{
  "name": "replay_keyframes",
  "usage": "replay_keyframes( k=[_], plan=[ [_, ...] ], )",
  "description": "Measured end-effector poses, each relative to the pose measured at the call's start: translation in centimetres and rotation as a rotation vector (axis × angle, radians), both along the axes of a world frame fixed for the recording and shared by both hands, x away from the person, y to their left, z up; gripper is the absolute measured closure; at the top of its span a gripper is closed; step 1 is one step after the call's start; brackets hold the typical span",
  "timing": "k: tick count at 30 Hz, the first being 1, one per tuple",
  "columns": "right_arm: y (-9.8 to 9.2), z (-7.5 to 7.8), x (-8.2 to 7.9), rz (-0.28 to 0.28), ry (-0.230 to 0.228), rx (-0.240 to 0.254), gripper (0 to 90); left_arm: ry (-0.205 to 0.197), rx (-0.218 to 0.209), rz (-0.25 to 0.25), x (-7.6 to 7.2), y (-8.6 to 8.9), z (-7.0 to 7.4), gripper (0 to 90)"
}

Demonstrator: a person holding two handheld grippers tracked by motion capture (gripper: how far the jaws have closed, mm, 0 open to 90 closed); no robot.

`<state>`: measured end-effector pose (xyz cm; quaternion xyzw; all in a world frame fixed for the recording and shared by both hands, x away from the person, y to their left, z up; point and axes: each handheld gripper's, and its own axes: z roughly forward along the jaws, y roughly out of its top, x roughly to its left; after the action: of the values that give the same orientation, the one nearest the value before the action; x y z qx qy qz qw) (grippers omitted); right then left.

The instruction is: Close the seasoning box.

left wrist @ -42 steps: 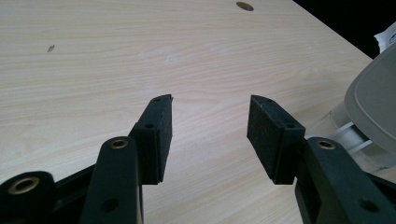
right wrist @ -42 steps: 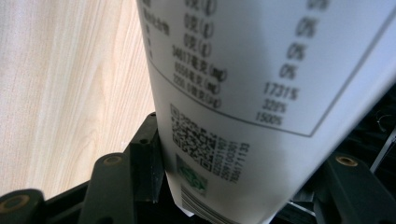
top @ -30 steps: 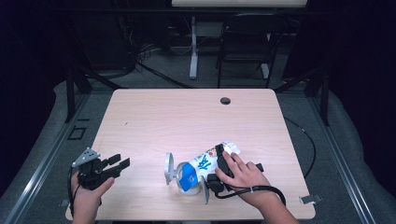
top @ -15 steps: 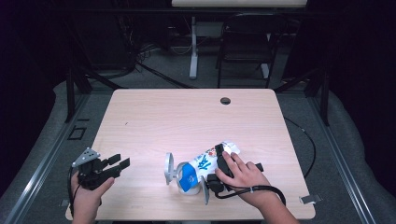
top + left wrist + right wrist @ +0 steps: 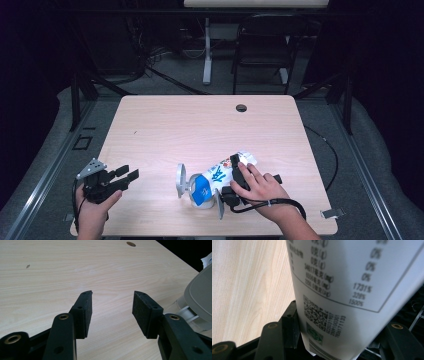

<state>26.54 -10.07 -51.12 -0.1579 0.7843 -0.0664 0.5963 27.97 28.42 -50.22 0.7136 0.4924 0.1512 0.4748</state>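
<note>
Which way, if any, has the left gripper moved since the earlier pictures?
No. The left gripper sits at the same spot by the table's near left edge.

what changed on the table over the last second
Nothing visibly changed. The right tongs still clamp the white and blue pouch lying on the table, and the left tongs still rest open and empty near the table's left front corner.
</note>
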Motion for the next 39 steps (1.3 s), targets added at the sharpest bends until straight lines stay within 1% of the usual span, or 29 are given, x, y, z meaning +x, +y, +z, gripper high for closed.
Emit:
replay_keyframes(
  k=[11, 15, 39],
  plan=[
    [-0.01, 0.01, -0.02, 0.003, 0.001, -0.006, 43.2, 0.001, -0.003, 0.001, 0.02, 0.00, -0.06, 50.8],
    [0.03, 0.04, -0.07, 0.001, -0.006, -0.014, 43.2, 0.002, 0.000, -0.001, 0.04, -0.03, -0.09, 50.8],
    [0.04, 0.04, -0.08, 0.005, -0.008, -0.015, 43.5, 0.005, 0.000, 0.001, 0.04, 0.07, -0.13, 50.8]
  ],
)
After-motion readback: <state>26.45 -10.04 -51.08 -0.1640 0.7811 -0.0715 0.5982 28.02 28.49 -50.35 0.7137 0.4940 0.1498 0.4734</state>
